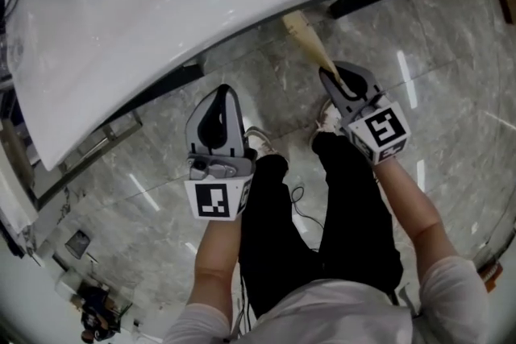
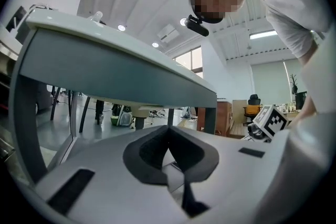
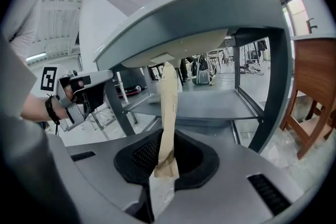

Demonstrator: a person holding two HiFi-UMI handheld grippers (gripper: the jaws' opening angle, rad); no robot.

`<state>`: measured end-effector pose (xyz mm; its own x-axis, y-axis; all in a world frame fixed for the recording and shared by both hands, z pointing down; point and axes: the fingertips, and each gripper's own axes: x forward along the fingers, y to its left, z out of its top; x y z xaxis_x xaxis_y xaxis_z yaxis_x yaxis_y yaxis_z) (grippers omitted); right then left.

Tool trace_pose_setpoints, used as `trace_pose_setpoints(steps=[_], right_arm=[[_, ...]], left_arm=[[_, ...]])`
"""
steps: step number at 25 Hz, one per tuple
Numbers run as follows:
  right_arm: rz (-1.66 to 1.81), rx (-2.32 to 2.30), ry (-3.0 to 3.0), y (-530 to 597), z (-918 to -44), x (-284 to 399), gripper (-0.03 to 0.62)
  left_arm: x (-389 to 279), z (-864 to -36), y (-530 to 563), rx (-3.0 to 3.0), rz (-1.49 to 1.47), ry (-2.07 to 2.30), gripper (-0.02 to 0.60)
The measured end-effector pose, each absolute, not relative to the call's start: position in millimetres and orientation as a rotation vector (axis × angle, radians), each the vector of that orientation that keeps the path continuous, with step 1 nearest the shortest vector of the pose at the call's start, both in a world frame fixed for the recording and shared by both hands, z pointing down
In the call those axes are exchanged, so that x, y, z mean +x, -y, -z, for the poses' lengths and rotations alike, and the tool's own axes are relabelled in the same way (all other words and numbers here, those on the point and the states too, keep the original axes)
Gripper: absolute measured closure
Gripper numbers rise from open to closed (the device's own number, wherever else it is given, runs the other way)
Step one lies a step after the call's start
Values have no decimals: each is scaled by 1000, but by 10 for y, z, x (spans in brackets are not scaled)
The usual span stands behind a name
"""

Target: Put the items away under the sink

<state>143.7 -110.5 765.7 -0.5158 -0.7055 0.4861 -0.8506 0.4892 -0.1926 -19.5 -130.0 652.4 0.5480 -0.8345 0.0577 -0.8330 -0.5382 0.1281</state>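
My right gripper (image 1: 336, 79) (image 3: 164, 150) is shut on the lower end of a long, narrow tan paper packet (image 1: 308, 41) (image 3: 168, 96). The packet sticks up and away from the jaws toward the underside of the white sink (image 1: 201, 4) (image 3: 184, 18). Beyond it in the right gripper view lies a grey shelf (image 3: 215, 105) under the sink. My left gripper (image 1: 223, 95) (image 2: 169, 138) hovers over the floor beside it, shut with nothing between its jaws. It points toward the sink's front edge (image 2: 115, 68).
Grey marble floor (image 1: 451, 76) spreads below. The person's black trousers (image 1: 355, 205) and shoes (image 1: 258, 139) are between the grippers. Grey frame legs (image 3: 273, 92) (image 2: 23, 128) hold up the sink. A wooden piece of furniture (image 3: 315, 81) stands to the right.
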Motion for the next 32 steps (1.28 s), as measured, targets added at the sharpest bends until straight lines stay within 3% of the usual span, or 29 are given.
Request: trace_pose_setpoints(steps=[32], right_arm=[[-587,1440,2438,2110,-8053,1062,520]], left_arm=[[-161,-7250,1744,2664,62,1494,578]])
